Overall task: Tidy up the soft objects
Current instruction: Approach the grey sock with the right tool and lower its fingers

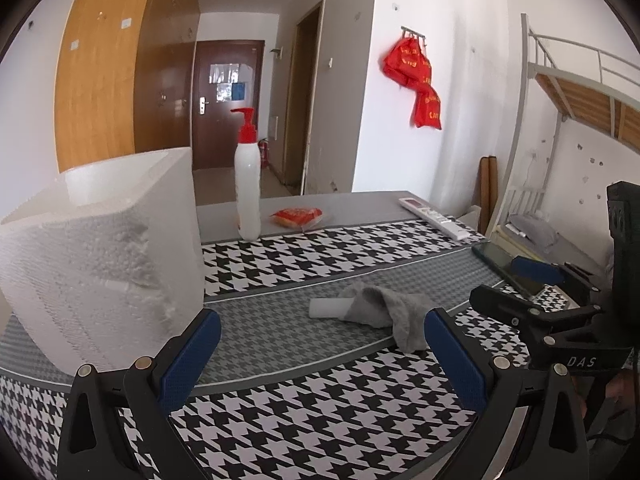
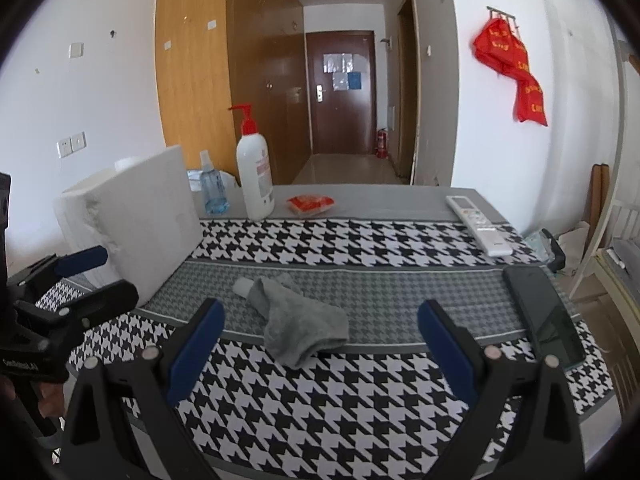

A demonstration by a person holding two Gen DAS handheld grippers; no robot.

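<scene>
Where the grey band of the cloth (image 2: 400, 292) crosses mid-table, lies a crumpled grey sock (image 2: 300, 326), partly wrapped over one end of a small white tube (image 2: 242, 286); tube poking out on the sock's left. Sock also seen from the left wrist view (image 1: 384, 312), with the tube (image 1: 330, 307) flat beside it.

Just short of the sock, hovers the right gripper (image 2: 320, 344), blue pads spread wide, holding nothing, sock framed between them but not touched. To its left, at about the same depth, hangs the left gripper (image 1: 322, 350), pads likewise wide apart and empty; seen from the right view (image 2: 92, 276) as black arms with a blue pad near the foam box.

Left of the sock, stands a white foam box (image 1: 100, 264), upright, one corner crumbled, close to the left gripper's left finger. Behind, on the plain grey strip at the table's far edge, stands a white pump bottle (image 2: 254, 176) with a red top, a clear blue spray bottle (image 2: 212, 190) just left of it, and a small red packet (image 2: 310, 204) to its right. Far right, lies a white remote (image 2: 478, 224); nearer along the right edge, a dark phone (image 2: 544, 316), screen up.

Beyond the table, a brown door (image 2: 342, 92), a wooden wardrobe (image 2: 200, 72), and red bags (image 2: 516, 68) hanging on the white wall.
</scene>
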